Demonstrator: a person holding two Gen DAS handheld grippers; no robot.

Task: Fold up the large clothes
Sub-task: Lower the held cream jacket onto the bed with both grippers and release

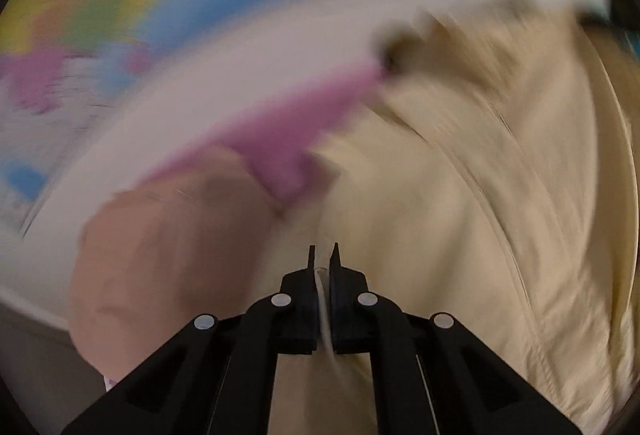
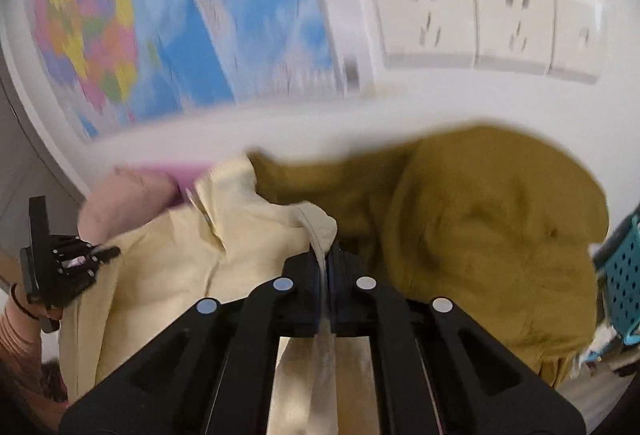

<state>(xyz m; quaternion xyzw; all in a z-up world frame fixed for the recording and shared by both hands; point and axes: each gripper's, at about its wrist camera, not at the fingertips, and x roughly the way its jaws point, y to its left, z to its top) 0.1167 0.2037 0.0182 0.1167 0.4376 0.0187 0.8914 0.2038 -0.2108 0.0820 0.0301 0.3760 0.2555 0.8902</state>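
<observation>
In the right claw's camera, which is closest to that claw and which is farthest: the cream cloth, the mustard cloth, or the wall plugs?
1. cream cloth: pinched in the right claw.
2. mustard cloth: just beyond, to the right.
3. wall plugs: up on the wall, farthest.

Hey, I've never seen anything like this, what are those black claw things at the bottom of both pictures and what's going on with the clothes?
Those black claws are hand-held two-finger grippers, one in each of a person's hands, each carrying a wide-angle camera that looks along its fingers. One picture is from the left gripper, the other from the right gripper. Both are shut on folds of a pale cream cotton garment, apparently to fold it. Beside it lies a mustard-brown garment, with a pink rolled cloth behind. A colourful wall map and white wall sockets are in the background, and a teal perforated basket sits at the right edge.
</observation>
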